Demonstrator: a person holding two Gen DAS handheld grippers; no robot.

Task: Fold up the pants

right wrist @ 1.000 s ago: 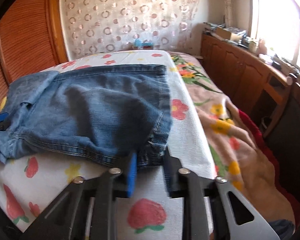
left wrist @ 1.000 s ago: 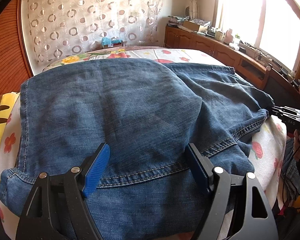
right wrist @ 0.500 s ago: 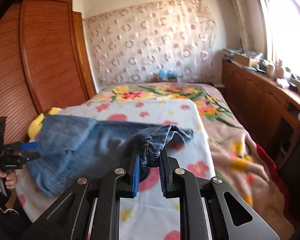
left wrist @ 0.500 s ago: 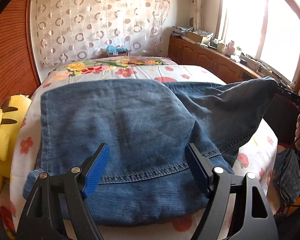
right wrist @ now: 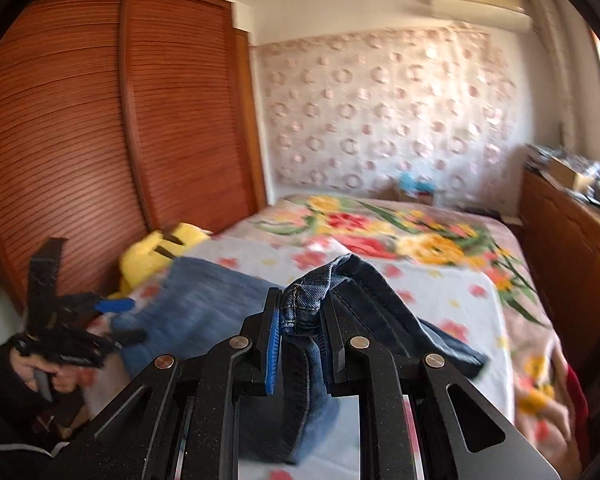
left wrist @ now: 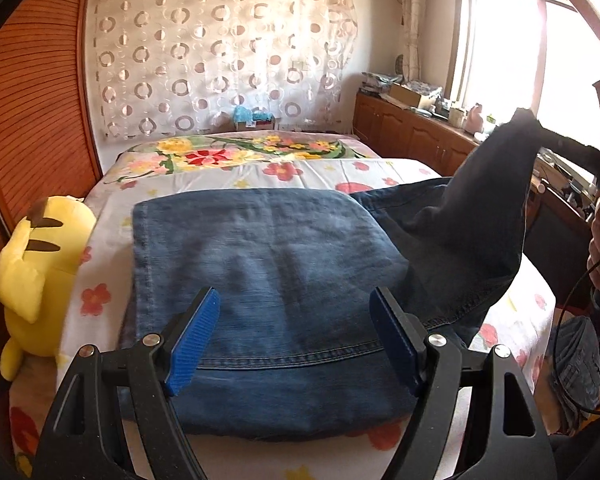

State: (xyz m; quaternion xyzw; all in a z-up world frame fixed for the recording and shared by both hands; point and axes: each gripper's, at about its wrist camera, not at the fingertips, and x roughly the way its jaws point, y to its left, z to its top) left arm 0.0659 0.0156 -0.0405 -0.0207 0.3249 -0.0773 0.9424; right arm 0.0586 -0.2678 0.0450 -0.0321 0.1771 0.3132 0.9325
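Nearest us in the left wrist view, our left gripper (left wrist: 294, 334) stands wide, its blue pads either side of the jeans' (left wrist: 268, 280) near hem with nothing pinched between them; whether the pads brush the denim we cannot tell. The bases of both black fingers are cut off by the lower frame edge. In the right wrist view, our right gripper (right wrist: 300, 330) is narrowed onto a bunched, stitched edge of the same jeans (right wrist: 306, 304), raised clear of the bed (right wrist: 452, 292); the cloth hangs down between the fingers and hides the inner face of the far pad. That view is smeared with blur, so the sheet's flower print is hard to read. The main body of the jeans lies flat on the floral sheet, one part rising toward the right gripper at the frame's right. Beside the bed's left edge sits a yellow plush toy (left wrist: 32, 268), partly hidden. Farther off hangs a ring-patterned curtain (left wrist: 220, 60)
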